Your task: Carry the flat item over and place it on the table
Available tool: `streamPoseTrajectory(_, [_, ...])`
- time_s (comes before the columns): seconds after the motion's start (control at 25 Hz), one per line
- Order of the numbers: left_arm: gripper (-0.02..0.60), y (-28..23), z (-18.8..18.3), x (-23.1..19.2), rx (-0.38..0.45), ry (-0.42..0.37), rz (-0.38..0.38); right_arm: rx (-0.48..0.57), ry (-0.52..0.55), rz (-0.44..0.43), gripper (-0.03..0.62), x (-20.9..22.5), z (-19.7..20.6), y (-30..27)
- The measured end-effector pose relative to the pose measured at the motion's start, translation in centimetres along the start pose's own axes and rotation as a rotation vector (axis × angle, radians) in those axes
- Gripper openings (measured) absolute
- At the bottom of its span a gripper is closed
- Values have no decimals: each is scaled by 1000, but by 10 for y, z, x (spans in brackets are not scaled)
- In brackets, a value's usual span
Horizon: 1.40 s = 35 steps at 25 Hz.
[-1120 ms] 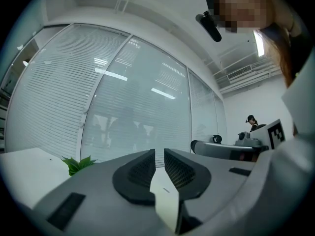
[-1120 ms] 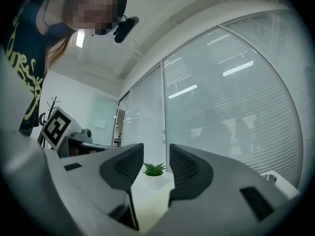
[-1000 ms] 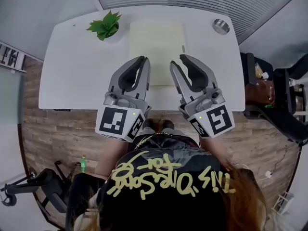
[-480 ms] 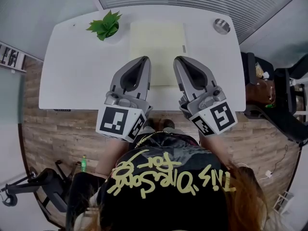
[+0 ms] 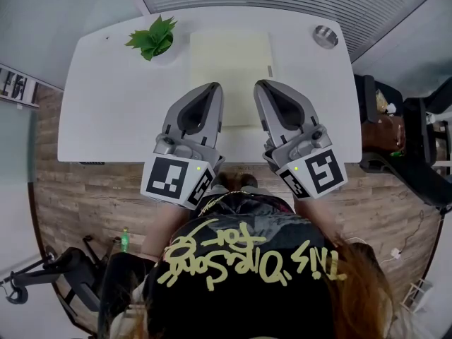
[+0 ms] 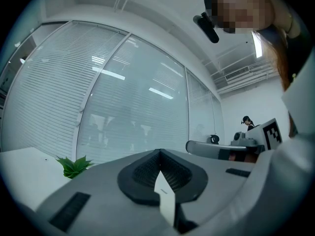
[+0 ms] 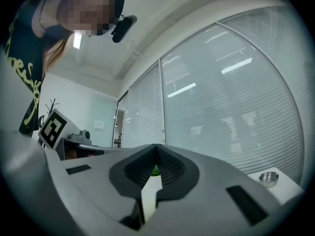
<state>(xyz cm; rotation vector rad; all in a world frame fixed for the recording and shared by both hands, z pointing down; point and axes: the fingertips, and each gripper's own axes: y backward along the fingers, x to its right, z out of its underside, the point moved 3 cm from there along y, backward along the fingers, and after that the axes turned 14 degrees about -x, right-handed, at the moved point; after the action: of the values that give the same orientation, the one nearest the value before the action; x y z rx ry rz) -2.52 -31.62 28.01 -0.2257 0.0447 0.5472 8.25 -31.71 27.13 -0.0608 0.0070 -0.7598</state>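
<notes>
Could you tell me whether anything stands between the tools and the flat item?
Nothing visible does. The left tool and right tool, both shut, are directly over the near end of the flat item. The plant and metal dish stand clear at the far corners of the table.

pale yellow sheet [image 5: 232,69] — flat on table [image 5: 113,104]

A white table [image 5: 113,111] with rounded corners stands on a wooden plank floor [image 5: 70,196]. A pale yellow flat sheet [image 5: 231,76] lies square in the middle of its top, running from the far edge towards the near one. A small potted green plant [image 5: 154,37] sits just left of the sheet's far corner, while a round metal dish [image 5: 325,37] rests well apart, near the far right corner
</notes>
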Motion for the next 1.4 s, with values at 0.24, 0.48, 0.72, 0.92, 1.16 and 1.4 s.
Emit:
streamPoseTrajectory(0.24, [-11, -4, 1, 1, -6, -2, 9, 2, -7, -2, 4, 2, 0, 2])
streamPoseTrajectory(0.48, [-11, -5, 1, 2, -6, 1, 16, -11, 11, 4, 3, 2, 1, 3])
streamPoseTrajectory(0.72, [-11, -3, 1, -2, -4, 7, 9, -9, -7, -5, 3, 2, 2, 5])
streamPoseTrajectory(0.92, [-11, -1, 1, -1, -5, 7, 14, -13, -2, -10, 3, -3, 1, 5])
streamPoseTrajectory(1.16, [-11, 1, 2, 1, -5, 5, 17, -16, 6, -8, 3, -6, 2, 5])
streamPoseTrajectory(1.4, [-11, 3, 5, 0, -5, 4, 18, -16, 17, -6, 3, -10, 2, 5])
